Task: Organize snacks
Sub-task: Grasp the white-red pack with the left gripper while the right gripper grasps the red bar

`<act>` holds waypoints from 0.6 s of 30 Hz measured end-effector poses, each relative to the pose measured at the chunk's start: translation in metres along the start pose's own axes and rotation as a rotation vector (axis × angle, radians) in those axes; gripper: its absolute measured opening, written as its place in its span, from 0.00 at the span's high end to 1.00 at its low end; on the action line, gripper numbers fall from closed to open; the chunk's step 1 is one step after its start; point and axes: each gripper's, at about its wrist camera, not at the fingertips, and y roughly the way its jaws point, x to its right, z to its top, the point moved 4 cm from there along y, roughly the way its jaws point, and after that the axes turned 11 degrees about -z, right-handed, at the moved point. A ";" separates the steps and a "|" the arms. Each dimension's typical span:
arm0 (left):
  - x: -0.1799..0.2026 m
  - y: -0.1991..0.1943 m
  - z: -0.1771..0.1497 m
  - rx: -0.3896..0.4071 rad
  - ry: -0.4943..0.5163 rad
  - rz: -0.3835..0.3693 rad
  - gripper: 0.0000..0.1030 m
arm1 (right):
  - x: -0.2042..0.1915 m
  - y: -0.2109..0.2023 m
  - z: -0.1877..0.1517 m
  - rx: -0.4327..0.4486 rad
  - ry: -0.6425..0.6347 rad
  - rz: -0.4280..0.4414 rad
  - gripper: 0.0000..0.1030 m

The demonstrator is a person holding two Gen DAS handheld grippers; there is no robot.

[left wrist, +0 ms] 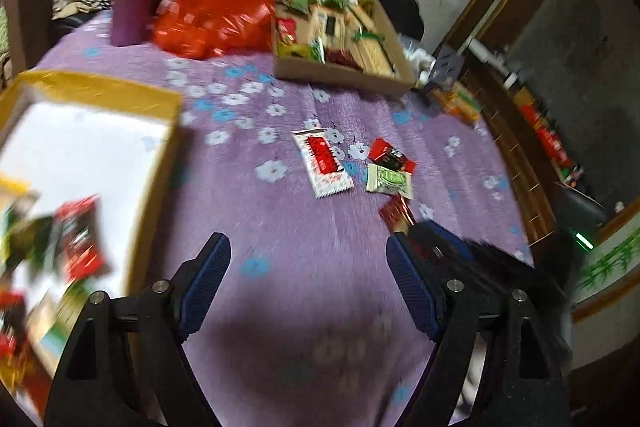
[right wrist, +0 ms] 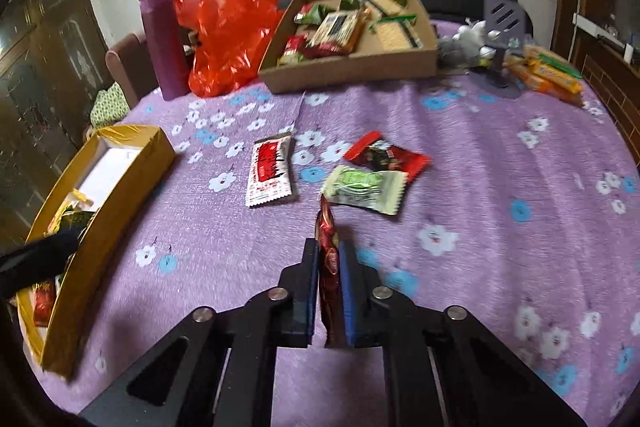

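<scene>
My right gripper [right wrist: 329, 251] is shut on a dark red foil snack [right wrist: 327, 247] and holds it above the purple flowered cloth. In the left wrist view the same red snack [left wrist: 394, 213] shows at the right gripper's tip [left wrist: 412, 227]. My left gripper [left wrist: 308, 247] is open and empty over the cloth, beside the gold box [left wrist: 100, 95]. On the cloth lie a white-and-red packet [right wrist: 269, 173], a red-and-black packet [right wrist: 386, 155] and a pale green packet [right wrist: 366, 189]. The gold box [right wrist: 116, 183] at the left holds several snacks.
A cardboard tray [right wrist: 352, 67] with several snacks stands at the back. A red plastic bag [right wrist: 228, 27] and a purple cylinder [right wrist: 164, 43] stand at the back left. Orange biscuit packs [right wrist: 548, 75] and a dark stand [right wrist: 500, 39] lie at the back right, near the table's edge.
</scene>
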 end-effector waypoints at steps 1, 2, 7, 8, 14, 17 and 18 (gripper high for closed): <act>0.001 0.014 0.006 -0.019 0.002 0.012 0.22 | 0.004 -0.001 0.000 -0.001 0.018 0.024 0.90; 0.001 0.025 0.011 -0.032 0.002 0.030 0.22 | 0.009 0.000 -0.001 -0.008 0.041 0.063 0.90; -0.002 0.080 0.035 -0.072 0.049 0.126 0.22 | 0.022 0.004 0.002 -0.059 0.123 0.197 0.85; -0.003 0.090 0.038 -0.085 0.055 0.129 0.22 | 0.026 0.006 0.002 -0.072 0.140 0.217 0.85; 0.017 0.116 0.043 -0.098 0.274 0.216 0.45 | 0.028 0.015 -0.001 -0.095 0.139 0.213 0.71; 0.015 0.109 0.041 -0.098 0.286 0.205 0.71 | 0.020 0.019 -0.003 -0.091 0.101 0.206 0.67; 0.011 0.104 0.041 -0.098 0.268 0.196 0.71 | 0.016 0.021 -0.005 -0.095 0.085 0.204 0.66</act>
